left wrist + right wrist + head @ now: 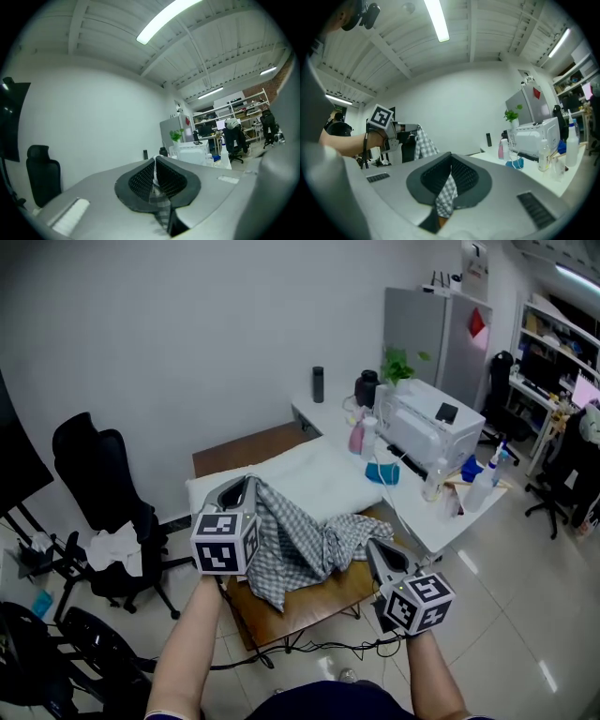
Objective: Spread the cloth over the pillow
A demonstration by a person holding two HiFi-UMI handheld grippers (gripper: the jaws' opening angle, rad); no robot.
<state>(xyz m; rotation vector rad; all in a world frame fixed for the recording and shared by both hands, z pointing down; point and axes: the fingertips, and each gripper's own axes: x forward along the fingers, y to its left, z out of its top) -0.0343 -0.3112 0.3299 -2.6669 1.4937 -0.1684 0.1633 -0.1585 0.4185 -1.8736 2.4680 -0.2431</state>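
Observation:
A grey-and-white checked cloth hangs between my two grippers above the near end of a white pillow on a low wooden table. My left gripper is raised at the left and shut on one corner of the cloth. My right gripper is lower at the right, shut on another corner of the cloth. The cloth sags in folds between them. In the right gripper view, the left gripper shows with the cloth hanging from it.
A black office chair with a white rag stands at the left. At the right, a white desk carries a printer, bottles, a pink bottle and a plant. Cables lie on the floor under the table.

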